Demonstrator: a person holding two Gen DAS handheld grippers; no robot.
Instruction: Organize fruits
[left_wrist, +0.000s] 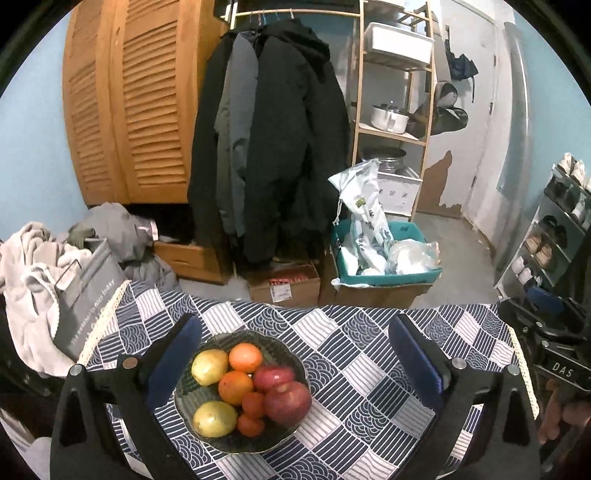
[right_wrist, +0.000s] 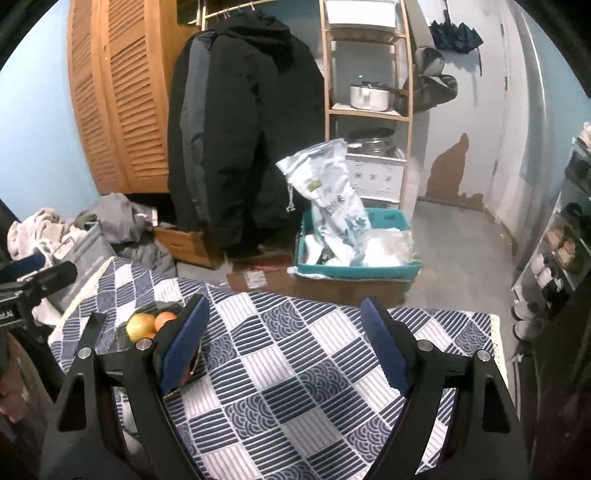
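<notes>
A dark glass plate on the blue-and-white patterned tablecloth holds two yellow pears, two red apples and several oranges. My left gripper is open and empty, its jaws wide apart above the plate's right side. My right gripper is open and empty over bare cloth. In the right wrist view the plate sits to the left, partly hidden behind the left finger, with a pear and an orange showing.
A grey bag and piled clothes lie at the table's left edge. Beyond the far edge are cardboard boxes, a teal bin, hanging coats and a wooden shelf. A shoe rack stands at right.
</notes>
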